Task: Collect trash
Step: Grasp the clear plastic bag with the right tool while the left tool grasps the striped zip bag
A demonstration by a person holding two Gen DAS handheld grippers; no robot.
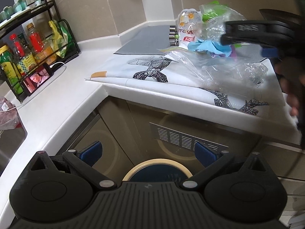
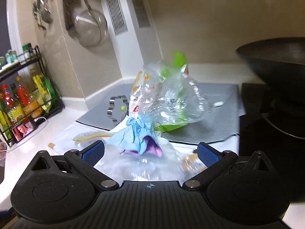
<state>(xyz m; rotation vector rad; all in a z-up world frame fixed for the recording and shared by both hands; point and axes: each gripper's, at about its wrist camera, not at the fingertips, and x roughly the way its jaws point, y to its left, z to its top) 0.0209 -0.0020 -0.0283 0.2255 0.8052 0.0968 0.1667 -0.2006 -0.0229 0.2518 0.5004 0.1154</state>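
Left wrist view alone shows a bin (image 1: 158,168) below the white countertop (image 1: 63,95). Trash pile (image 2: 152,118) of crumpled clear plastic, blue and purple scraps sits on the countertop. Left gripper (image 1: 148,151) and right gripper (image 2: 150,150): fingers apart, empty.

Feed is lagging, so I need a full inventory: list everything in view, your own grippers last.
Trash pile: one heap, clear plastic, blue and purple paper, on printed mat.
Printed mat: one, white and black, on counter.
Bin: one, cream rim, on floor below counter.
Spice rack: one, black, holds bottles.
Phone: one, screen lit, against rack.
Wok: one, black, on stove.
Strainer: one, metal, on wall.
Left gripper: open.
Right gripper: open.
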